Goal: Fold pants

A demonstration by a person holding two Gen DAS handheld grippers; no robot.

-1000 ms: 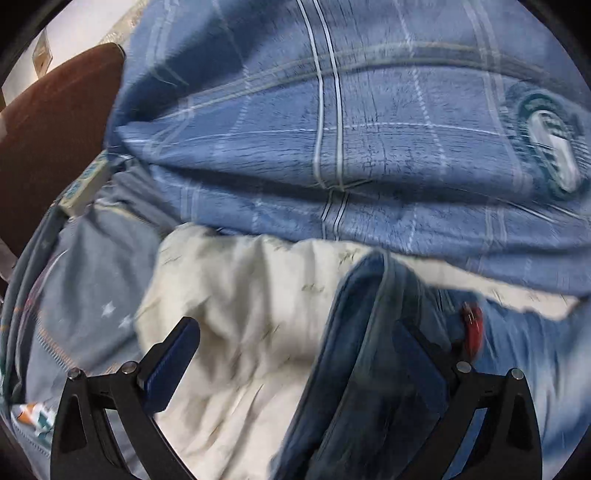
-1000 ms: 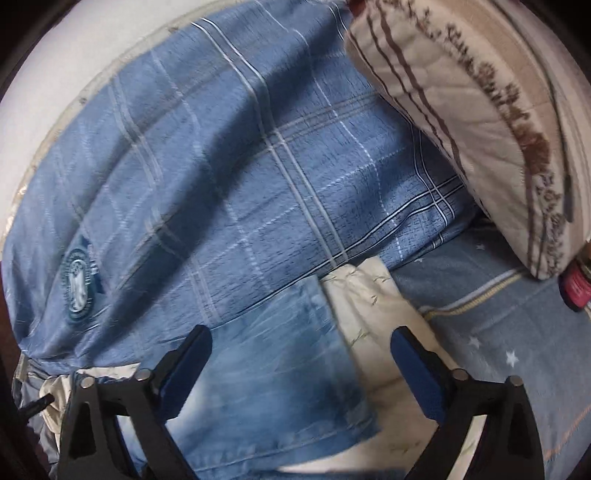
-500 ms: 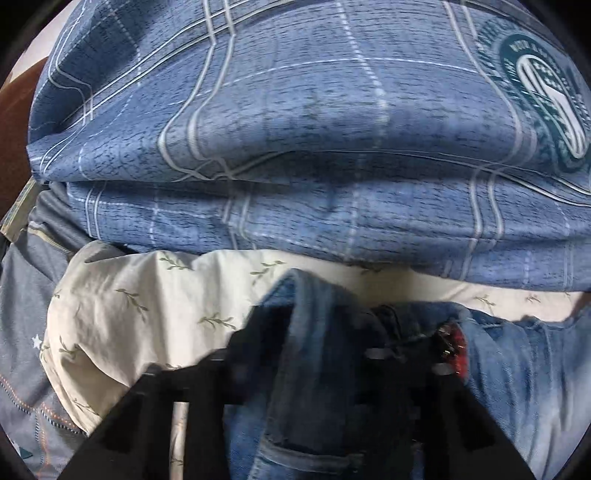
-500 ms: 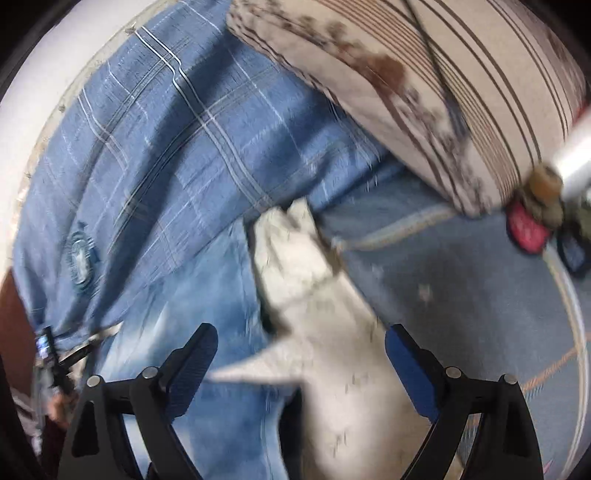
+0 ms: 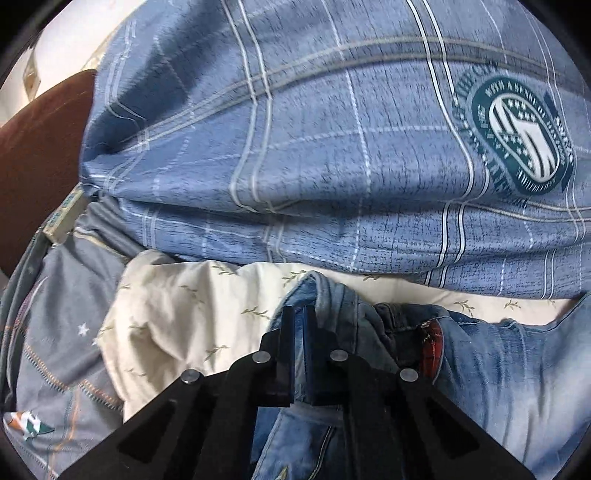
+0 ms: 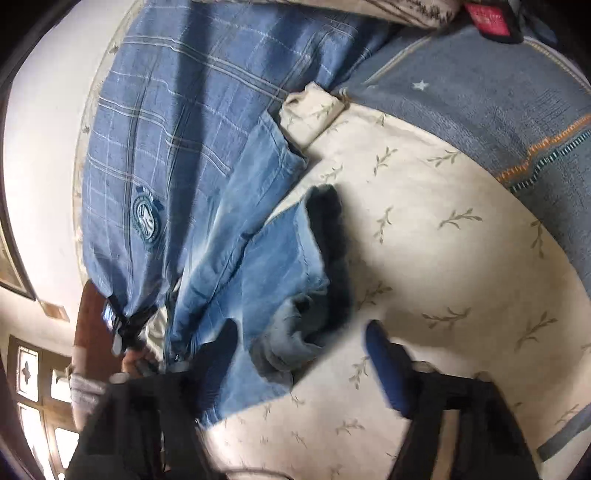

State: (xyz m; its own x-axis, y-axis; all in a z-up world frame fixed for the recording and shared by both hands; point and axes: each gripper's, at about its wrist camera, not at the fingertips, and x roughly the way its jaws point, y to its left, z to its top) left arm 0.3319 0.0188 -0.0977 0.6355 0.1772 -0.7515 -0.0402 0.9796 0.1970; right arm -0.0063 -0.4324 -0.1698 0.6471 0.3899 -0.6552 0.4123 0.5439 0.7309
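Two views share one bed, and each gives what the other lacks. The left wrist view shows the left gripper with its fingers together, clamped on a bunched fold at the waist end of the jeans; the jeans lie on a cream sheet printed with small sprigs, a red tag just right of the fingers. Above them a blue plaid duvet with a round green badge bulges over the sheet's far edge, and a brown cushion sits at far left. The right wrist view shows the other end: the right gripper has just been closing, its fingers apart and blurred, astride the rumpled hem of a jeans leg without pressing it. Only this view takes in a striped pillow, the grey starred bedcover and the white wall. The duvet overlaps the far side of the jeans.
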